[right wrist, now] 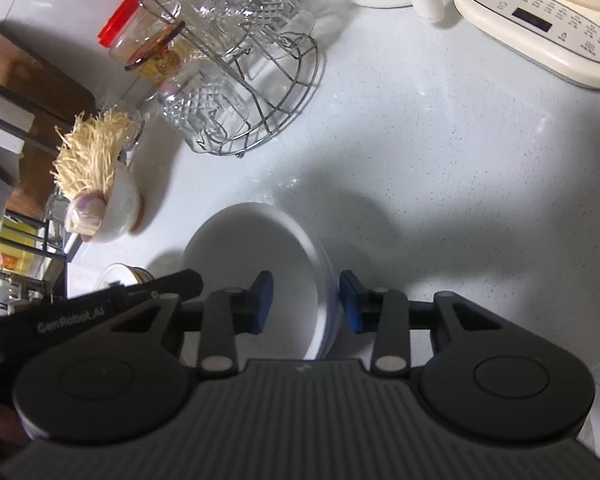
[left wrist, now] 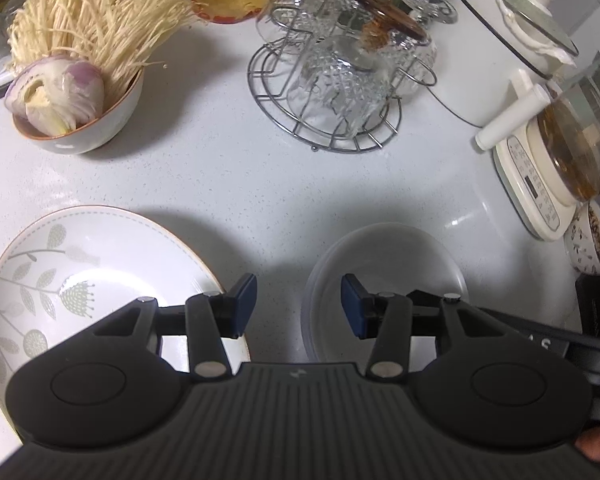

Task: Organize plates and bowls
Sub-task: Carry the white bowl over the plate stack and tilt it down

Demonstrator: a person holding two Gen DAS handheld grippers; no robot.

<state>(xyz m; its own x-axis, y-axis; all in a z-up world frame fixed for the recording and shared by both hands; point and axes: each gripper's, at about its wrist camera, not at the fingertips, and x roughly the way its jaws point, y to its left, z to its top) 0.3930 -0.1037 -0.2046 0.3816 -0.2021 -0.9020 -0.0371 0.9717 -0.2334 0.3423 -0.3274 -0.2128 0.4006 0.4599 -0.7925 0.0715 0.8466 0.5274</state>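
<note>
On the tabletop: [left wrist: 228,168] a white speckled surface carries dishes, a rack of glasses and small kitchen appliances.
Left tool: [left wrist: 298,306] points steeply down, jaws apart with bare tabletop between the blue pads; it grips nothing.
Right tool: [right wrist: 306,302] also tilted down, its blue pads straddling the right rim of the white bowls; the left pad sits over the inside, the right pad just outside. A narrow gap shows at each pad, so it does not appear to be clamped.
White bowls: [right wrist: 260,248] a nested stack with several rims showing at its edge, standing near the front of the tabletop; in the left wrist view it [left wrist: 384,252] lies just behind the left tool's right finger.
Patterned plate: [left wrist: 80,272] a wide shallow plate with a grey leaf and flower print and a thin brown rim, left of the white bowls and apart from them, partly under the left tool's body.
Food bowl: [left wrist: 80,120] farther back on the left, holding enoki mushrooms and a cut purple onion.
Glass rack: [left wrist: 332,92] a round wire stand with cut-glass cups hung upside down, behind the bowls.
Appliance: [right wrist: 540,28] a cream base with a control panel at the right, a glass pot on it.
Small dish: [left wrist: 590,240] a patterned bowl at the far right edge, beside the appliance.
</note>
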